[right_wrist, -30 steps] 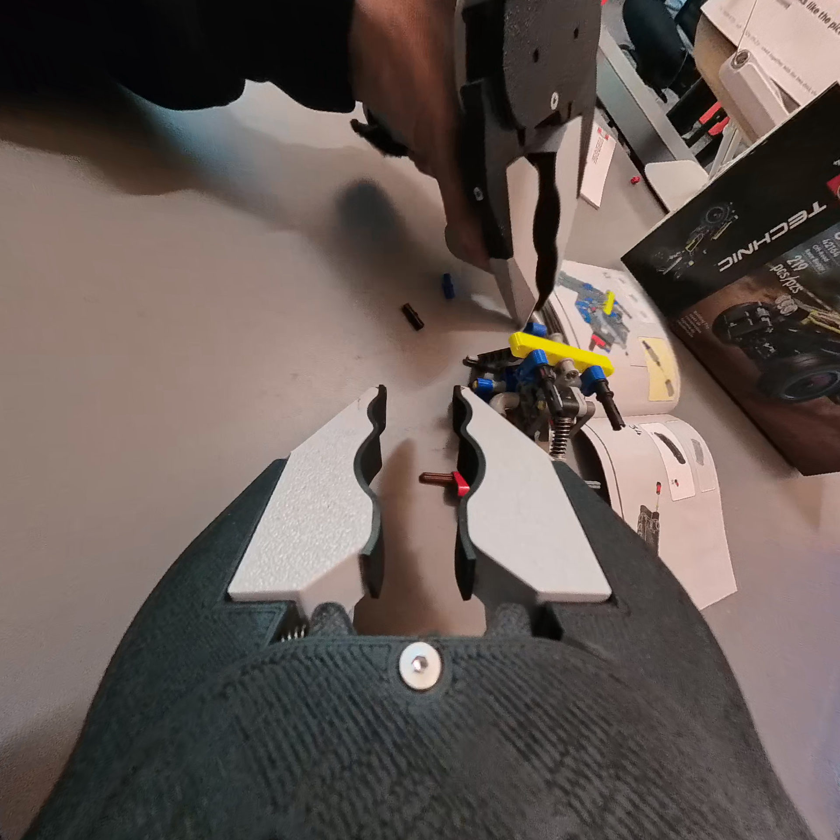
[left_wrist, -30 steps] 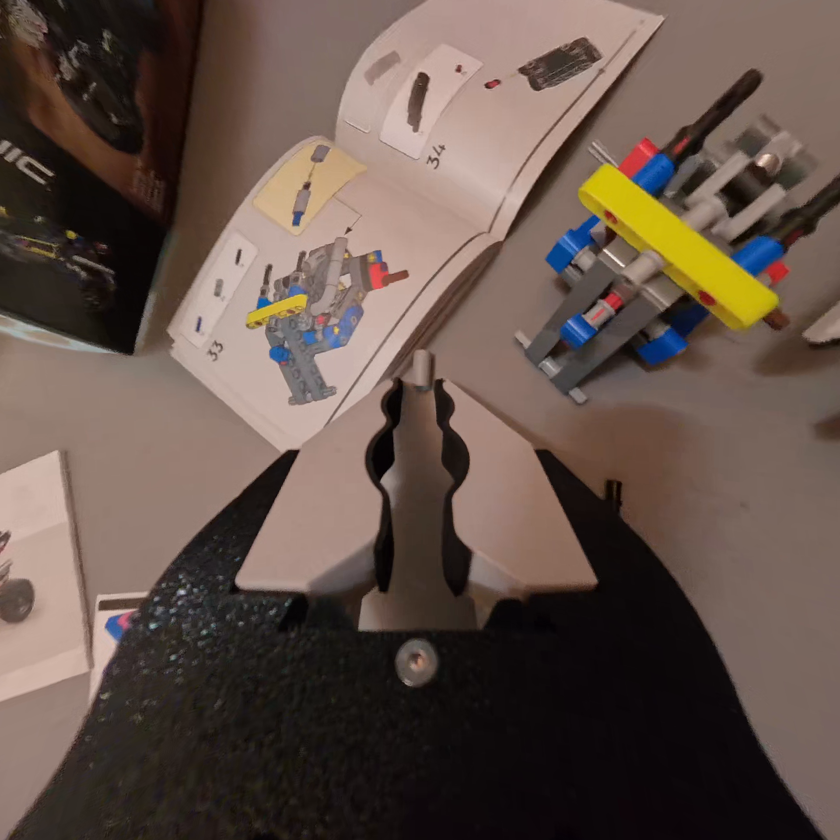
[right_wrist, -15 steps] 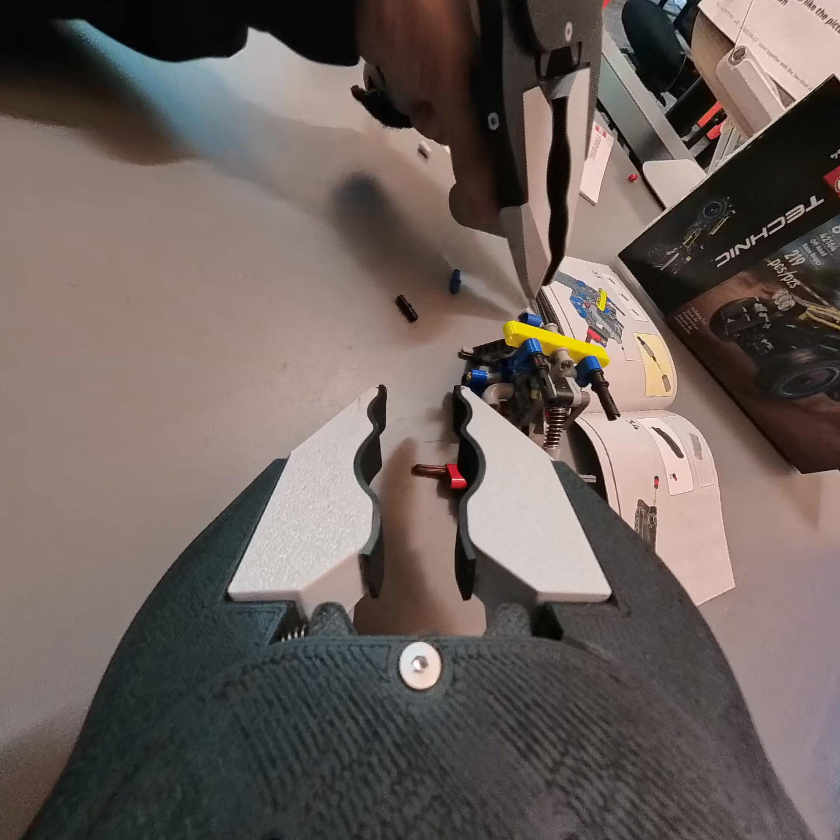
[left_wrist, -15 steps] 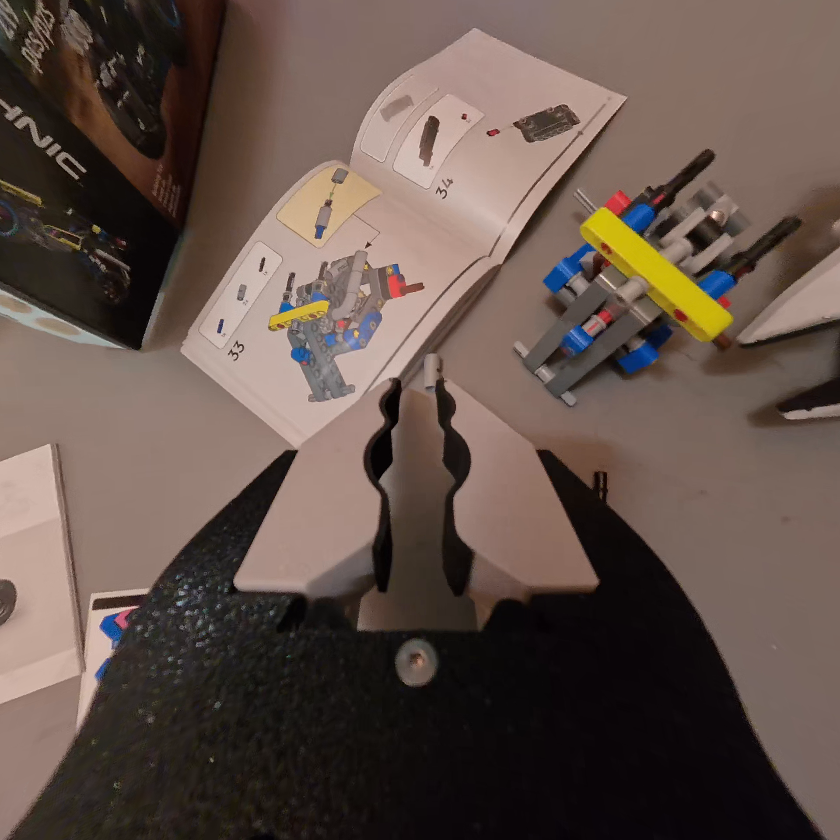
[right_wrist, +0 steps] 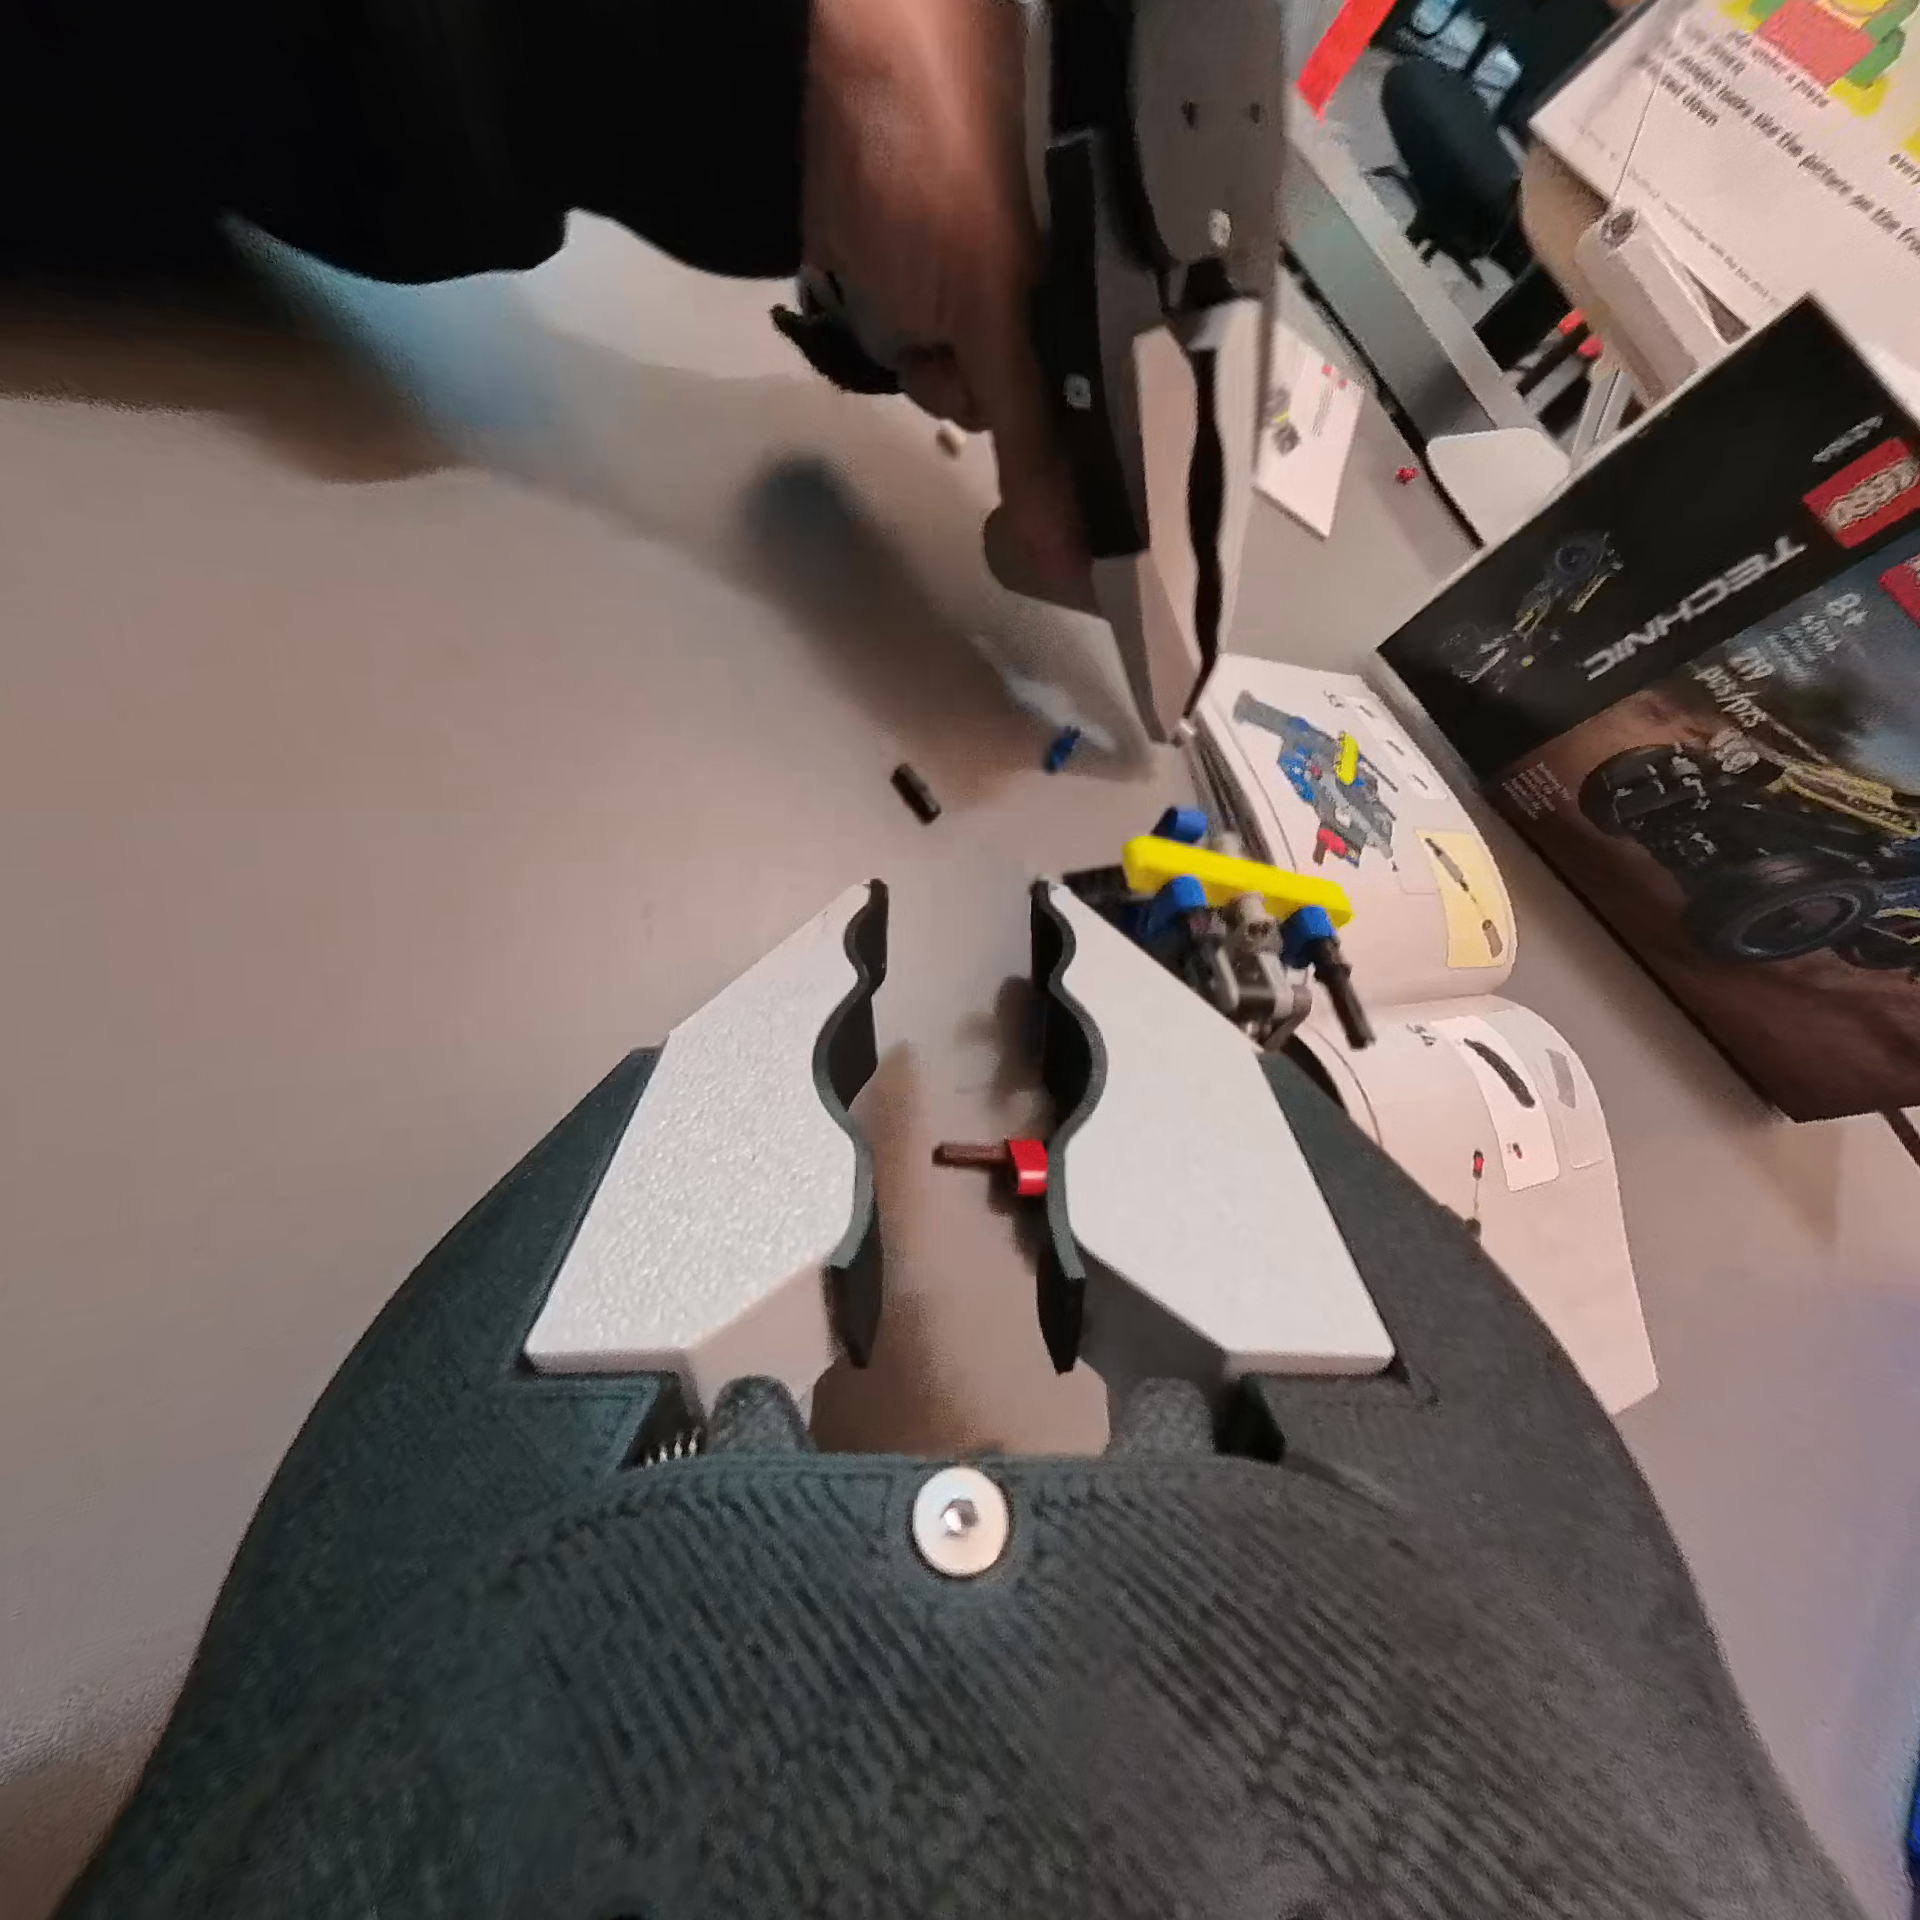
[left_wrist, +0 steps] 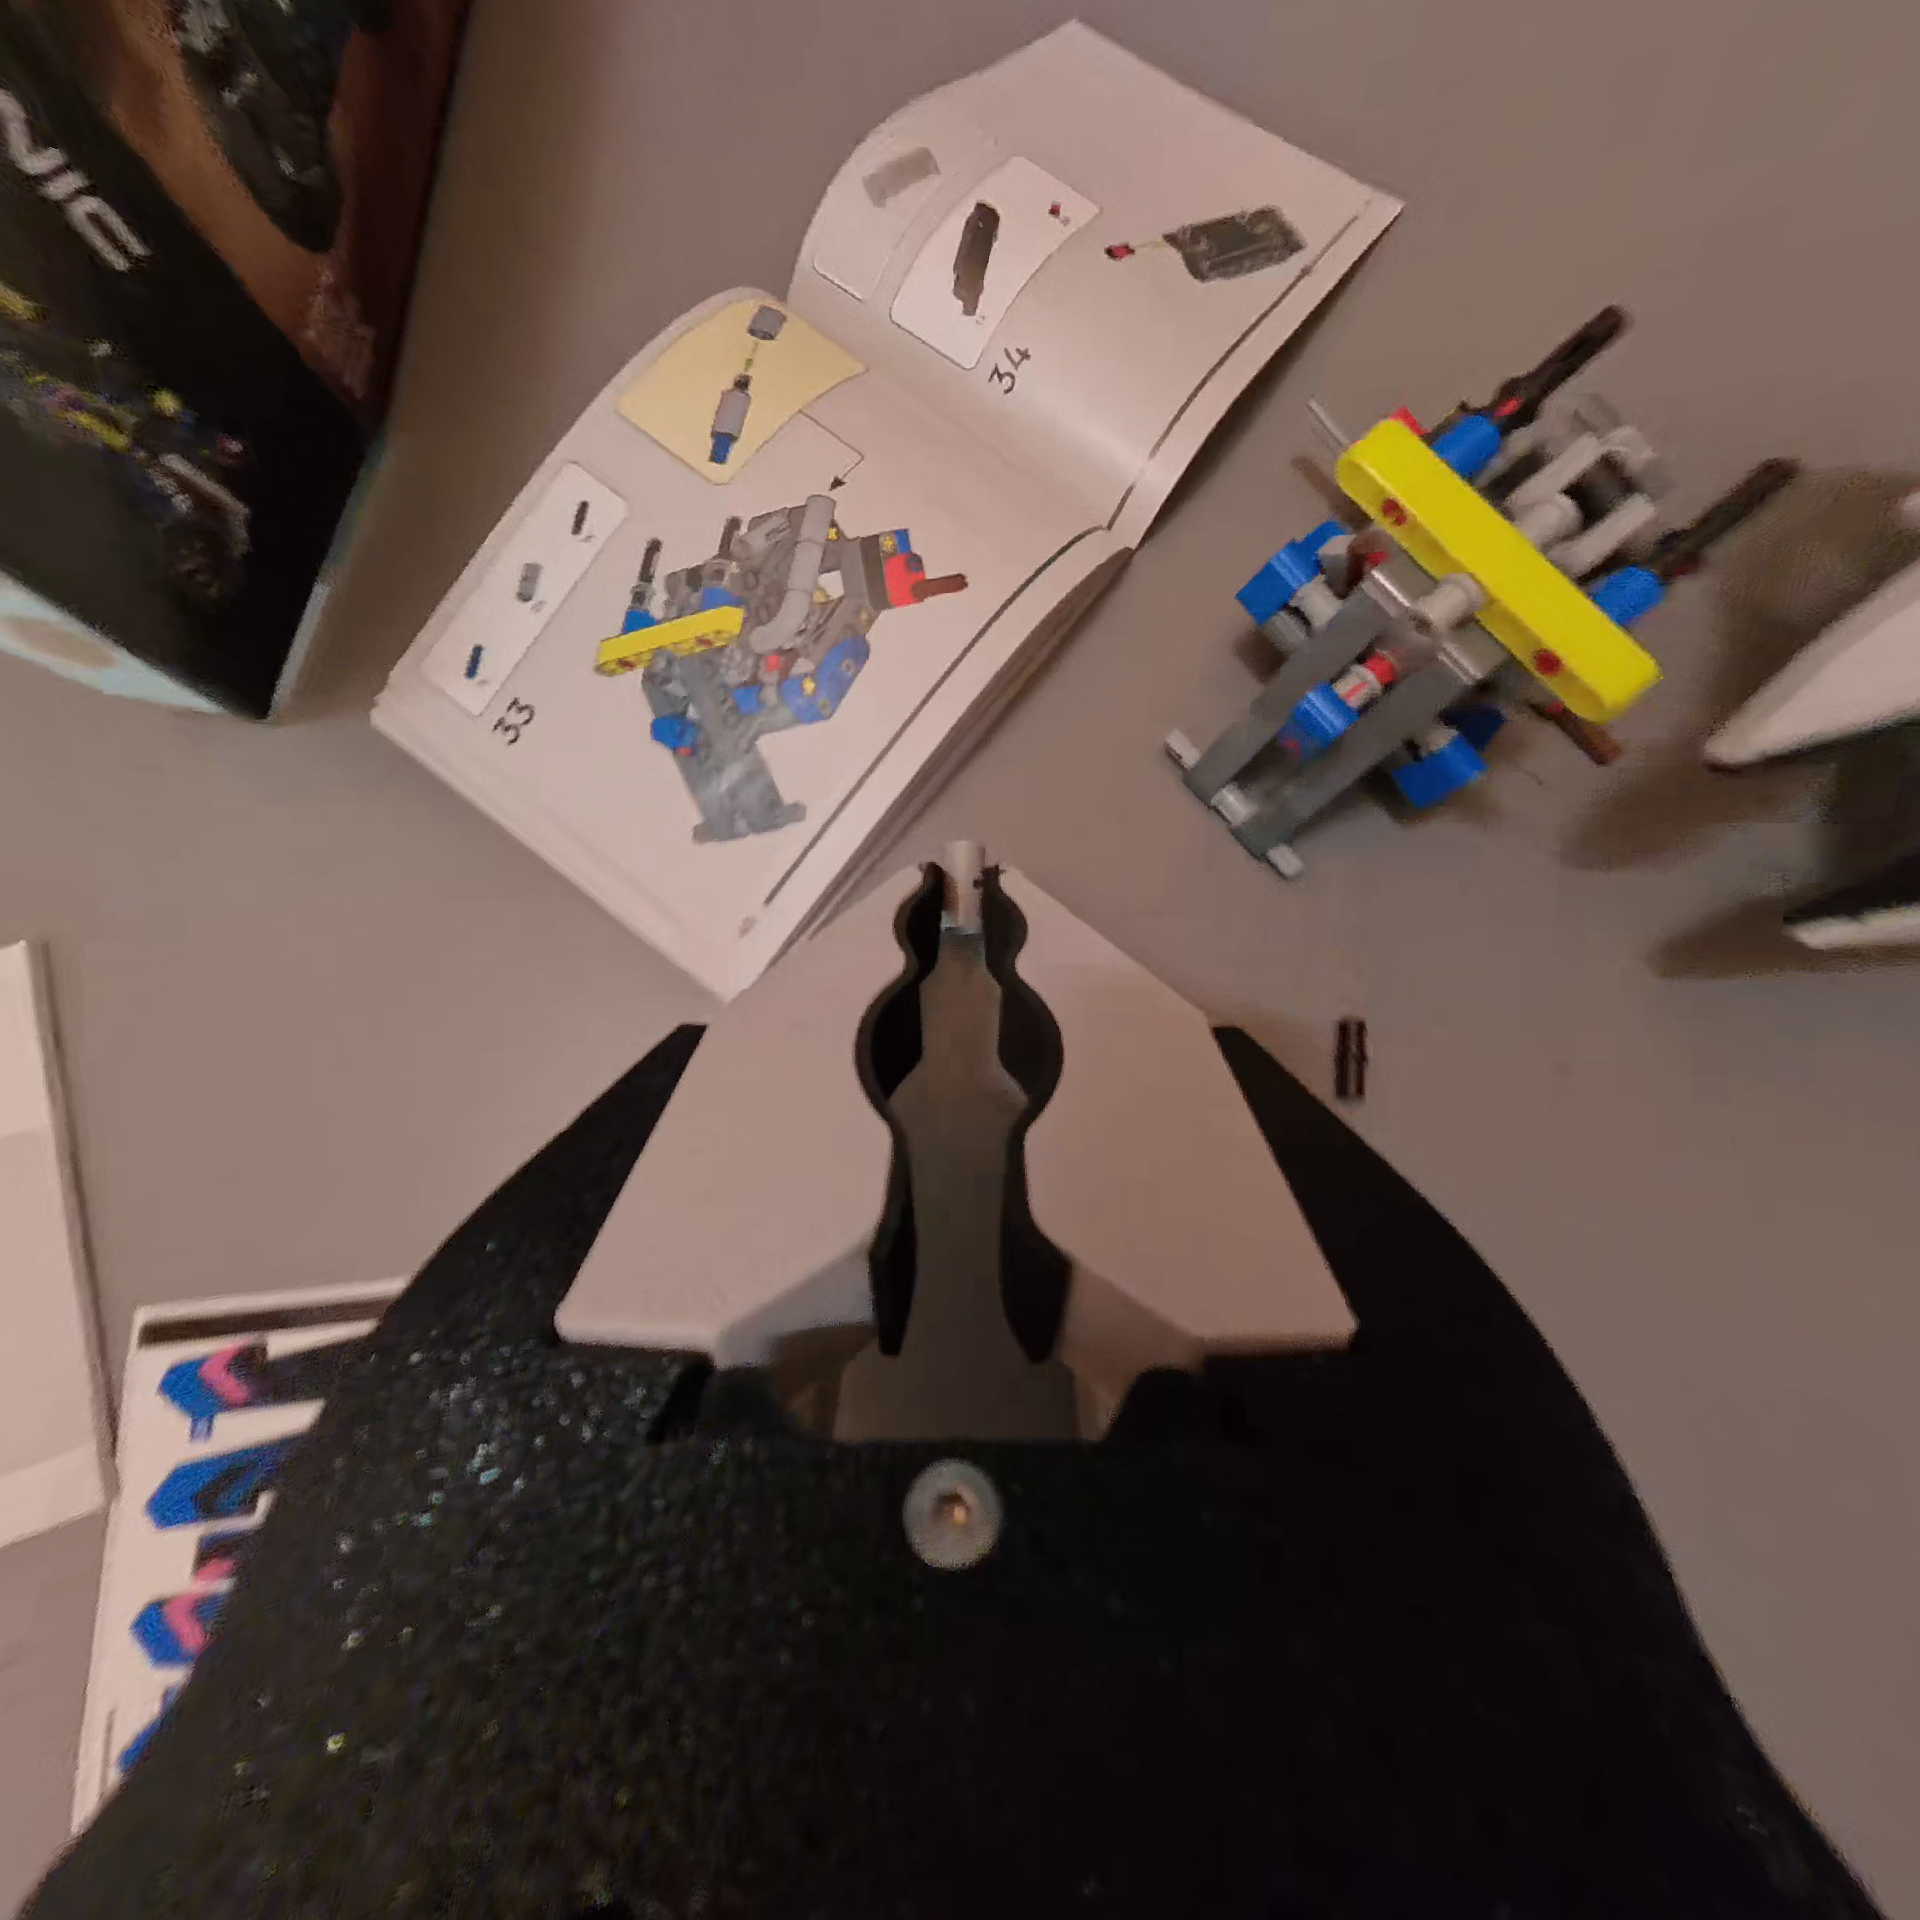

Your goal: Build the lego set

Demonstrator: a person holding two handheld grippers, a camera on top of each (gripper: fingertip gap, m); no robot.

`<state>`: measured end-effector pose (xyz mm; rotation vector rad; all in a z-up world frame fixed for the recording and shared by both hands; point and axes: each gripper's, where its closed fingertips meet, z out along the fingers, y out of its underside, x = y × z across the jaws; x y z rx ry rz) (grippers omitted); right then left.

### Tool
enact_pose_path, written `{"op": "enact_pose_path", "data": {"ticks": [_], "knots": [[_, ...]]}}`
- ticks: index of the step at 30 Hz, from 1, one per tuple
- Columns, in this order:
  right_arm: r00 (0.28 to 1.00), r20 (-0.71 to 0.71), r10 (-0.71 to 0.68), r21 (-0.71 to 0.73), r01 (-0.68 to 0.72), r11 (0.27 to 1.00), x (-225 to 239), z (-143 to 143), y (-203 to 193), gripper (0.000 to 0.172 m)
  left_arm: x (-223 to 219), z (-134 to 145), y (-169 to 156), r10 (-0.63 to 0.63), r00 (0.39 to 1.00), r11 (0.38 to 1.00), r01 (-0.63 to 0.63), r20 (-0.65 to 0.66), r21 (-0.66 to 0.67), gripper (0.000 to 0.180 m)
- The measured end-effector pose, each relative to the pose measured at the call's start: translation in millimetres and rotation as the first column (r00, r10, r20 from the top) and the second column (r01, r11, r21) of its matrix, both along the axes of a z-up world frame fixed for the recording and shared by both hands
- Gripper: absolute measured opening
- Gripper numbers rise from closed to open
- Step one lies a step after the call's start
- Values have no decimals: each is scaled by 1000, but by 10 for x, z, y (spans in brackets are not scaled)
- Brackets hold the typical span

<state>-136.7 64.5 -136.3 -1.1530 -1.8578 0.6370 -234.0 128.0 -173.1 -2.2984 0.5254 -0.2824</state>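
The left gripper [left_wrist: 961,883] has its fingers [left_wrist: 790,1122] pressed together on a small light grey peg [left_wrist: 964,873]. Only the very tips pinch it, so most of the peg sticks out past them. It hangs a little above the grey bench [left_wrist: 312,935], just beside the near edge of an open picture booklet [left_wrist: 935,499]. The booklet lies flat and open, probably so its drawings can be seen while building. A tiny black pin [left_wrist: 1351,1058] lies loose on the bench just right of this gripper.

The right gripper [right_wrist: 956,904] has its fingers [right_wrist: 727,1143] apart, and nothing is squeezed between them. A small red and brown peg [right_wrist: 1003,1162] lies on the bench in the gap, close to the right finger, but I cannot tell if it touches.

A bit farther out sits a small toy model [right_wrist: 1236,935] made of grey and blue pieces with a yellow bar across the top. It rests on the bench just beside the booklet and near the tip of the right gripper.

Beyond it, another black pin [right_wrist: 914,794] and a little blue piece [right_wrist: 1060,748] lie loose on the bench. A person's hand [right_wrist: 935,260] holds the left gripper from above. Farthest away stands a dark toy box [right_wrist: 1683,727], pushed to the side past the booklet, likely to leave room for building.
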Motion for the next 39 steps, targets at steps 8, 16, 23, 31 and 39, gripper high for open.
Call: {"op": "enact_pose_path", "data": {"ticks": [8,16,23,31,39], "knots": [[992,58,-111,-86,115,990,-311,-50,-122,22,139,107,-160,-380,921,919,387,-87,80,4],[965,52,-258,-57,260,964,-232,-90,-33,18,176,-136,-167,-378,925,925,376,-46,-49,4],[982,63,-177,-29,179,983,-515,-209,-265,20,149,-129,-535,-316,949,949,316,-13,-3,5],[968,87,-235,21,234,972,-564,-321,-114,20,175,-96,-720,-316,949,947,316,-10,53,5],[963,102,-251,-9,253,967,-518,-336,-96,16,174,-121,-509,-325,946,946,325,17,11,5]]}}
